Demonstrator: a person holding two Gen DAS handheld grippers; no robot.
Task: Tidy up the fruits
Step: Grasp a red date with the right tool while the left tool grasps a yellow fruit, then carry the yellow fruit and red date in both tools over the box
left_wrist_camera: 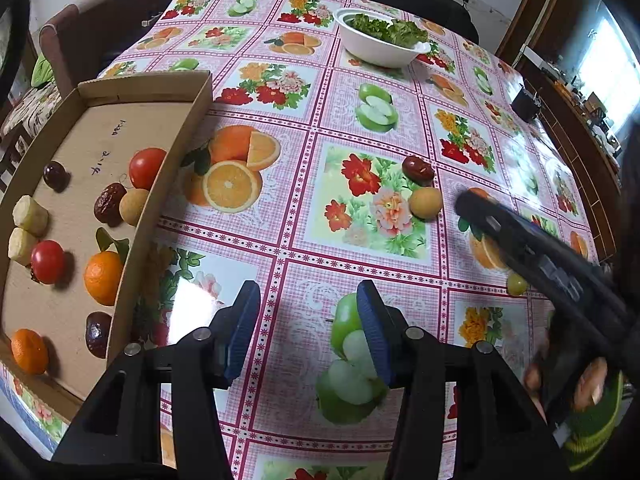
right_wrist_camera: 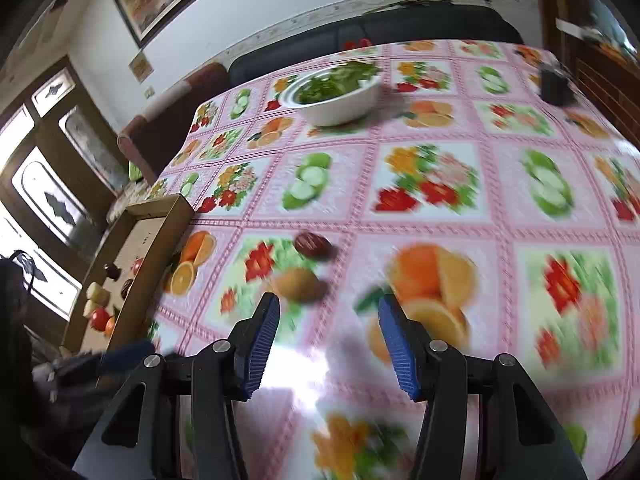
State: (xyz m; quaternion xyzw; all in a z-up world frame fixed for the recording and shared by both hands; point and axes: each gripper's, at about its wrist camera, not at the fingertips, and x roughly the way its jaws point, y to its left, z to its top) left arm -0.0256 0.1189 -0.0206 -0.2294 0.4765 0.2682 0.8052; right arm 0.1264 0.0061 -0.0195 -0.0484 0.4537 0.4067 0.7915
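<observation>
Fruit-filled cardboard tray (left_wrist_camera: pixel 192 120) beside open tool (left_wrist_camera: pixel 308 328)

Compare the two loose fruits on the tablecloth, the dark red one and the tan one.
The red date is dark reddish-brown, glossy and oblong; the tan round fruit is pale yellowish-brown, matte and nearly spherical. The red date lies farther from the left wrist camera; the tan round fruit looks slightly larger. Both rest side by side on the tablecloth, outside the cardboard tray, ungripped.
</observation>
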